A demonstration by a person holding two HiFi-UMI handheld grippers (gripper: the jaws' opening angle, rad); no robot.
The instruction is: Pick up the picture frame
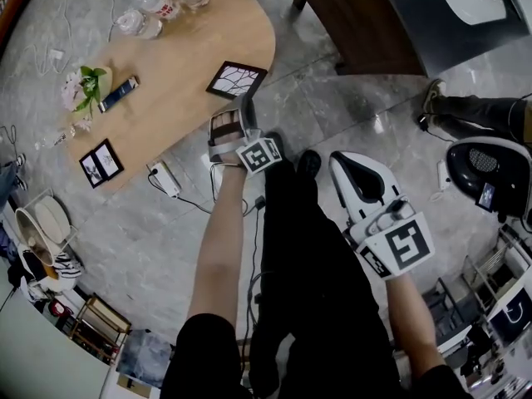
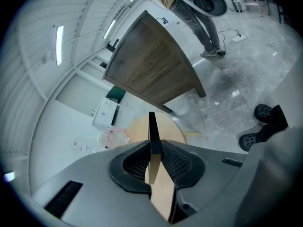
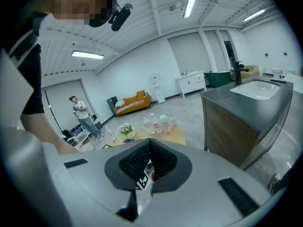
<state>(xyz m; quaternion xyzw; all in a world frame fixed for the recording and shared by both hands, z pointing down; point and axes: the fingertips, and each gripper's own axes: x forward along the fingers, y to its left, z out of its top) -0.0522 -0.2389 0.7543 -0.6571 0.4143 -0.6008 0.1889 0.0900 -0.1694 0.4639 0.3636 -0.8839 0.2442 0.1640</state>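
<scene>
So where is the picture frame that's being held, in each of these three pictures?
Head view: the picture frame sits just left of centre, clamped in the left gripper.
Left gripper view: the picture frame shows edge-on at lower centre, pinched between the jaws.
Right gripper view: I can't make it out here.
Shared landmark: the wooden table.

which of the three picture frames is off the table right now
The frame clamped edge-on in the left tool. The other two lie flat on the wooden table: the branch-pattern one nearby and a small dark-bordered one farther off.
</scene>
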